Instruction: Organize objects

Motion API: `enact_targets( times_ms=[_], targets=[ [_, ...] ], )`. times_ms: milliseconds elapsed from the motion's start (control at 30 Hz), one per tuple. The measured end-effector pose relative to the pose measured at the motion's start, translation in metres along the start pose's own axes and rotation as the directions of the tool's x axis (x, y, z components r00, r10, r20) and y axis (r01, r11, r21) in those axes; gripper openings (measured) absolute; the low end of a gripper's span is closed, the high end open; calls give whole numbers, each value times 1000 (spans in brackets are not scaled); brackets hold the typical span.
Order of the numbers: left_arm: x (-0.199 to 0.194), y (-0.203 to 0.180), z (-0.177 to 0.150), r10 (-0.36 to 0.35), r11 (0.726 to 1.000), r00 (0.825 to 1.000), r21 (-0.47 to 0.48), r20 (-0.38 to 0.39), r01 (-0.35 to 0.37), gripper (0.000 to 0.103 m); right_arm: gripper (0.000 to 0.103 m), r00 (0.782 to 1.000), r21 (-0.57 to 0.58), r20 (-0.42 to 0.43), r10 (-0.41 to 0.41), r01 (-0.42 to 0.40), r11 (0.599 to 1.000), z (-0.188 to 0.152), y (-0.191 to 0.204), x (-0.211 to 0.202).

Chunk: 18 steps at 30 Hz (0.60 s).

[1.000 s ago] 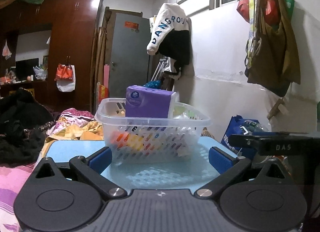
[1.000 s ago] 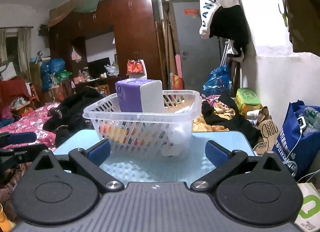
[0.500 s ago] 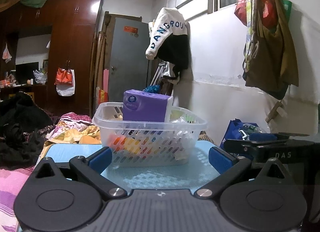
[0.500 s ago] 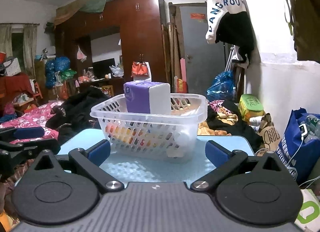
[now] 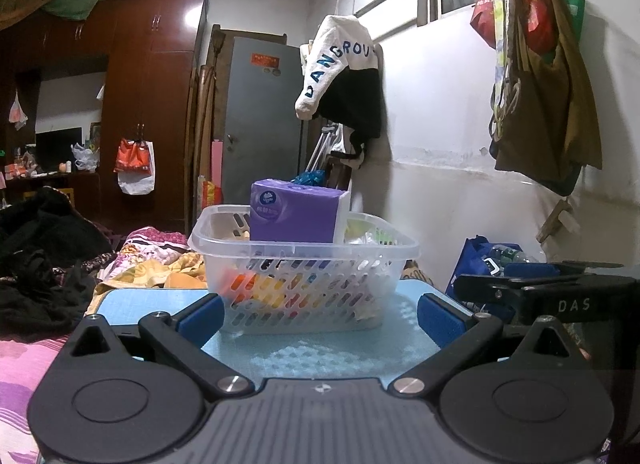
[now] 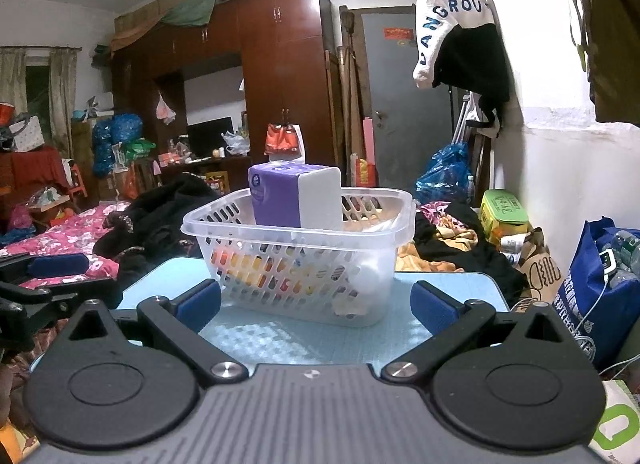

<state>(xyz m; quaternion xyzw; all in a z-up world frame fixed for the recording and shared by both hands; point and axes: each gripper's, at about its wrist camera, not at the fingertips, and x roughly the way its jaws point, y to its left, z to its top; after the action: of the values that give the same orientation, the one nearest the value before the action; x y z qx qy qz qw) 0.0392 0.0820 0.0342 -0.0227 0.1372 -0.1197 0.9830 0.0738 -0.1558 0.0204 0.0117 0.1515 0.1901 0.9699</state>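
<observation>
A clear plastic basket stands on a small light-blue table. A purple tissue pack sticks up out of it, over several colourful items seen through the slots. My left gripper is open, level with the table, a little in front of the basket, holding nothing. My right gripper is likewise open and empty before the basket. Each gripper shows at the edge of the other's view: the right gripper, the left gripper.
A bed with pink bedding and black clothes lies left of the table. Blue bags sit on the floor at the right by the white wall. Bags hang on that wall; a wardrobe stands behind.
Both grippers have drawn back slightly from the basket, which looks a bit smaller and farther. Both stay open and empty. The basket has not moved.
</observation>
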Motion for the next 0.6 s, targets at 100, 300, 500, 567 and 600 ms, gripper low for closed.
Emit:
enact_targets(
  times_ms=[100,300,500,567,600],
  targets=[
    [1,-1,0,1,1000,1000,1,-2,-1,103,103,1000,-3,2,-1,1,1000,0,0,-1],
    [2,-1,-1,5,1000,1000,-4,-5,-5,103,103,1000,-2,1,0,0,1000,-1,0,-1],
    [4,1,-2,6,1000,1000,-13,-5,-6,103,103,1000,-9,-1,0,0,1000,-1,-1,-2],
    [5,1,-2,3,1000,1000,-11,-5,-3,103,103,1000,-8,0,1,-1,1000,-1,-1,-1],
    [5,0,-2,0,1000,1000,-8,-5,0,103,103,1000,-9,1,1,-1,1000,-1,-1,-2]
  ],
)
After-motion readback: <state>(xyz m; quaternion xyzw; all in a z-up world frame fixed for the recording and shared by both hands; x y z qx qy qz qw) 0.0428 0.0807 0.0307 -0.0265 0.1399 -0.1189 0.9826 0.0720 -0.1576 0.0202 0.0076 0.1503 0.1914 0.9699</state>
